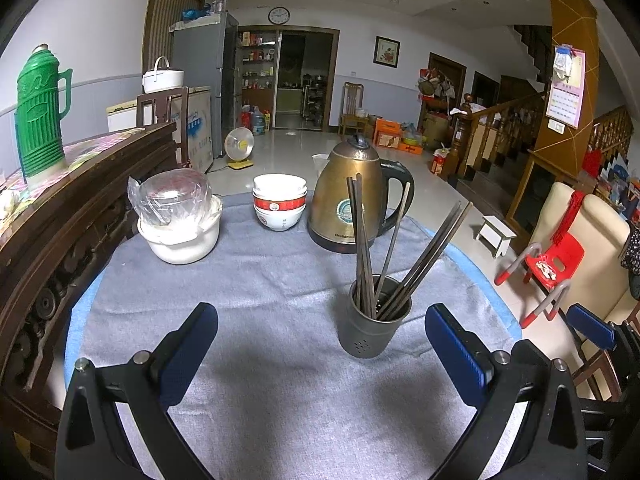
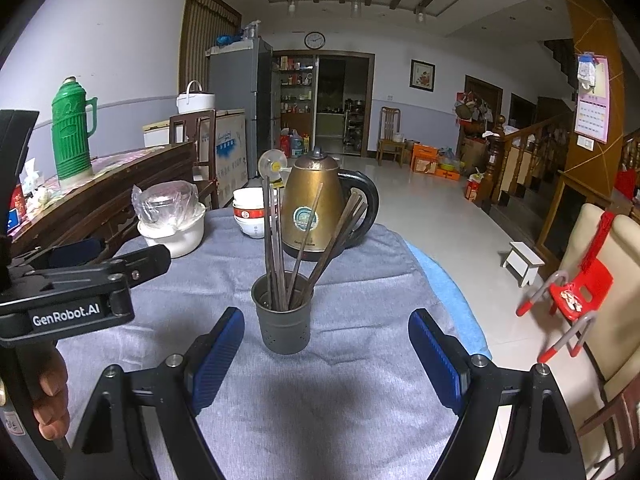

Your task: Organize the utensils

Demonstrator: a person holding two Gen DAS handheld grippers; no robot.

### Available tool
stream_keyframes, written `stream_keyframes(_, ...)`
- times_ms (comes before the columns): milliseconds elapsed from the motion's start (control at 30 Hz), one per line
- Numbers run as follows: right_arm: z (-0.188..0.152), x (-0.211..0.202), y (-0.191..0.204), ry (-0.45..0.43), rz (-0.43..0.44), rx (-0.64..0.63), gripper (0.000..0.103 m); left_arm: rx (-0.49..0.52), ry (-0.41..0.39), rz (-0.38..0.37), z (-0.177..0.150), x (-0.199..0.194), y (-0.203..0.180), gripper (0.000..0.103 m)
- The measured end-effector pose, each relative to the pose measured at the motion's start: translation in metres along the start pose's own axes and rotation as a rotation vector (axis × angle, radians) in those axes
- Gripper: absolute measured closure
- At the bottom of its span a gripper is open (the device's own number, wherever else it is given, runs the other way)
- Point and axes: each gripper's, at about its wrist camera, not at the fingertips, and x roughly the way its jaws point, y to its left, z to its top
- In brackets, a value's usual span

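Note:
A dark grey perforated utensil holder [image 1: 374,322] stands upright on the grey cloth, holding several dark chopsticks [image 1: 362,248] that fan out upward. My left gripper [image 1: 320,320] is open and empty, a little short of the holder, which sits nearer its right finger. In the right wrist view the holder [image 2: 285,316] with its chopsticks [image 2: 276,248] stands just ahead of my right gripper [image 2: 326,322], which is open and empty, slightly left of its centre. The left gripper's body [image 2: 80,296] shows at the left of that view.
A brass electric kettle [image 1: 352,204], stacked red and white bowls [image 1: 279,206] and a white pot with a wrapped glass lid [image 1: 178,220] stand at the table's far side. A dark wooden sideboard [image 1: 60,220] with a green thermos [image 1: 40,112] borders the left. A red child's chair [image 1: 552,268] is right.

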Motion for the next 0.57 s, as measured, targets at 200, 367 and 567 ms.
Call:
stream_keyframes(200, 0.0003, 0.0003, -0.0008, 0.002, -0.001, -0.001, 0.016, 0.004, 0.000, -0.004, 0.0021, -0.0002, -0.0002, 0.000)
stream_keyframes(367, 0.0005, 0.0007, -0.0010, 0.002, -0.002, 0.000, 0.016, 0.010, -0.001, -0.009, 0.0027, -0.0002, -0.0019, 0.000)
stream_keyframes(567, 0.0013, 0.0012, -0.0020, 0.001, -0.002, 0.000, 0.016, 0.008, 0.003, -0.014, 0.0019, 0.0010, -0.0025, 0.000)
